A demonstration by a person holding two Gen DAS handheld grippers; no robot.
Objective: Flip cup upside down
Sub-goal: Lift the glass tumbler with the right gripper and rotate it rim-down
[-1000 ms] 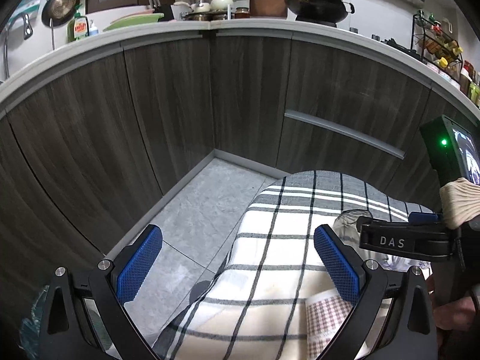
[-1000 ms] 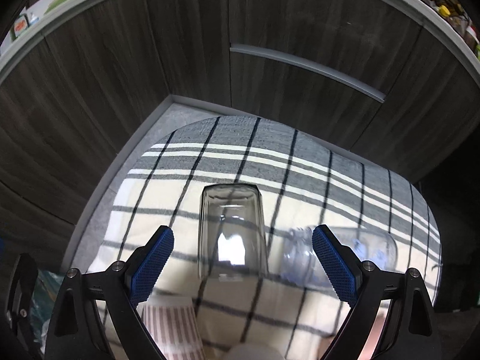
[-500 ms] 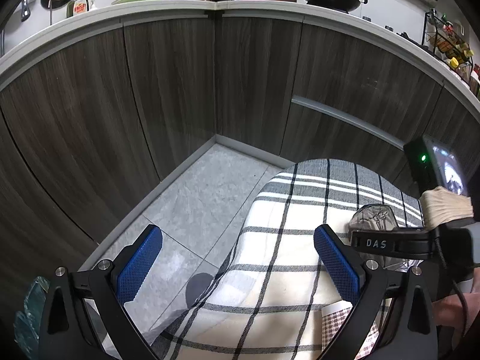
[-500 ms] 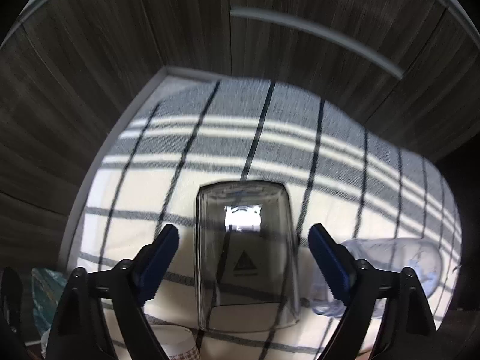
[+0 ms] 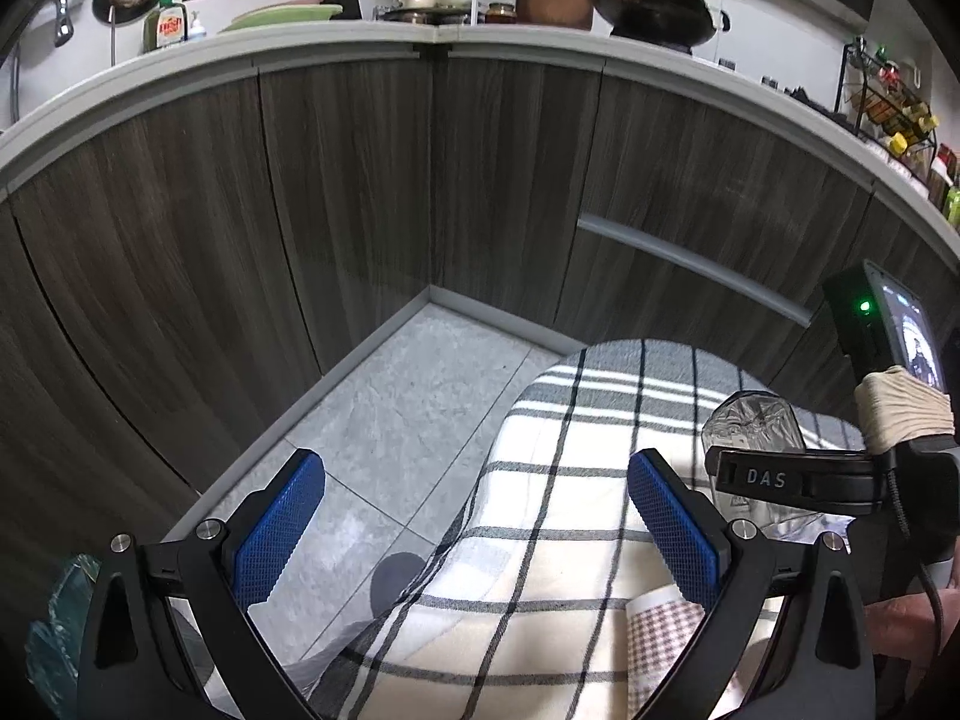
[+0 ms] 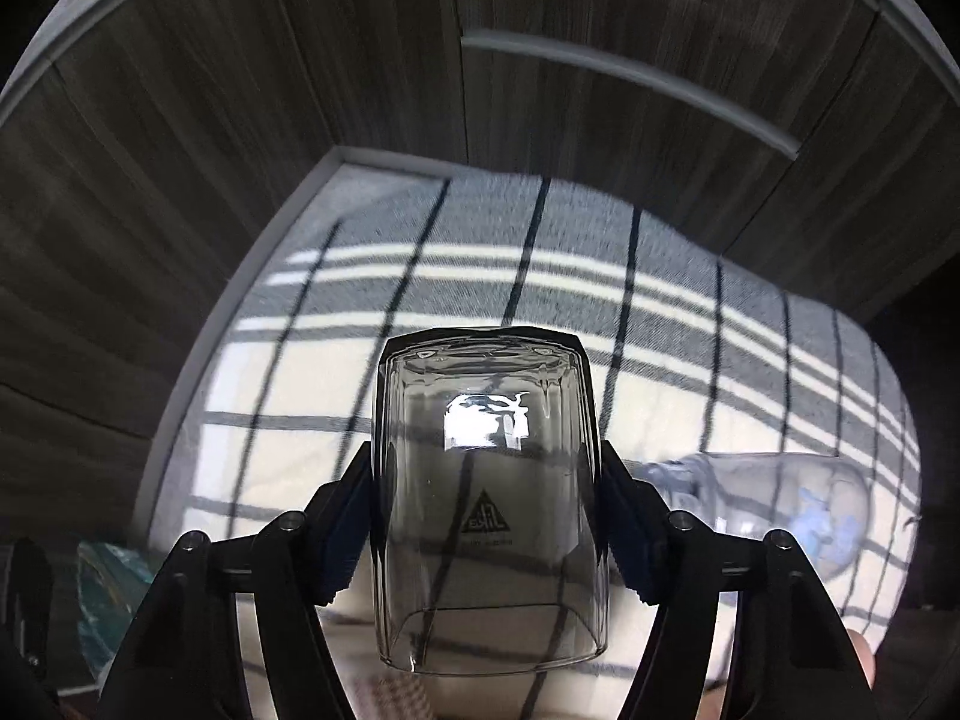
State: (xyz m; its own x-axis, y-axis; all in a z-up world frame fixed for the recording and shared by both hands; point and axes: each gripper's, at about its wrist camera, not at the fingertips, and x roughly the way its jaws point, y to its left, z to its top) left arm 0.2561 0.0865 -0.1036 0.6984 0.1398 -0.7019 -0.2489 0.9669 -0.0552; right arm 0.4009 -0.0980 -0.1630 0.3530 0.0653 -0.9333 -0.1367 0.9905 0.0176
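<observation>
A clear glass cup point(image 6: 487, 504) with a small black triangle logo lies between the fingers of my right gripper point(image 6: 487, 516), which is shut on its sides. The cup's thick base points away from the camera and its open rim faces the camera. It is above a plaid-covered table point(image 6: 660, 324). In the left wrist view the same cup point(image 5: 753, 423) shows at the right, held by the right gripper's black finger point(image 5: 792, 477). My left gripper point(image 5: 477, 525) is open and empty, over the table's left edge and the floor.
A second clear glass point(image 6: 774, 510) with blue print lies on its side to the right of the held cup. A checked paper cup point(image 5: 663, 639) sits near the front. Dark wood cabinets point(image 5: 360, 210) and grey floor tiles point(image 5: 390, 420) surround the table.
My right gripper has moved in around the glass cup and closed on it; its fingers were open and apart from the cup before. The left gripper has stayed open, with its view tilting slightly.
</observation>
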